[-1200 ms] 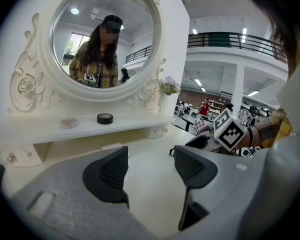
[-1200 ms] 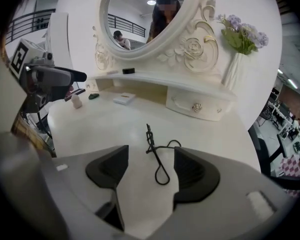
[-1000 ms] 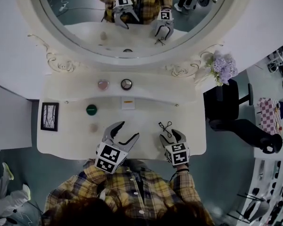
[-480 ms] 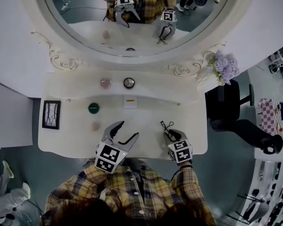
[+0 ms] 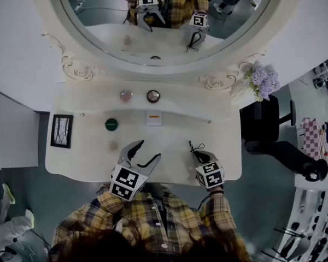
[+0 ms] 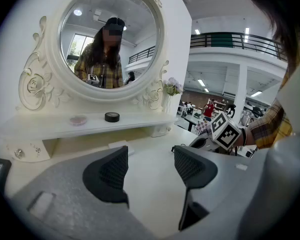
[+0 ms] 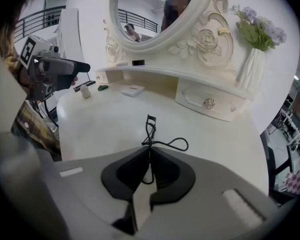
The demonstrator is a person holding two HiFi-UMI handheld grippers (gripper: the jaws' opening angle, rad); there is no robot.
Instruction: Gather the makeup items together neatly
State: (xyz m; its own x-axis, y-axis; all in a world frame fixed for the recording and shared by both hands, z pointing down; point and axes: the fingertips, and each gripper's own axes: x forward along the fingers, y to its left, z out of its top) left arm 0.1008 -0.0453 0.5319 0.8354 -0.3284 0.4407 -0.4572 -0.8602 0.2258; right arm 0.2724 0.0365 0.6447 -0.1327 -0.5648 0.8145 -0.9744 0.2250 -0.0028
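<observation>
Head view: under the round mirror (image 5: pixel 169 15), the right gripper (image 5: pixel 199 156) has just been closing its jaws and pinches the black eyelash curler (image 5: pixel 194 147) near the front edge of the white vanity table (image 5: pixel 169 138). The left gripper (image 5: pixel 148 151) hangs spread with nothing between its jaws. A green jar (image 5: pixel 111 124) sits to the left, and a pink compact (image 5: pixel 126 96) and a dark compact (image 5: pixel 153 96) sit on the shelf (image 5: pixel 197 103).

Looking steeply down from the head onto the whole table (image 5: pixel 169 138), with the mirror (image 5: pixel 169 37) at the far edge. Riding low on the left gripper (image 5: pixel 149 150), close over the near table, facing far toward the mirror and shelf (image 6: pixel 90 126), catching the right gripper (image 6: pixel 195 144) at right. Riding on the right gripper, tilting down close over the table, facing far-left, catching the left gripper. Sharing tabletop, shelf and mirror across all three.
</observation>
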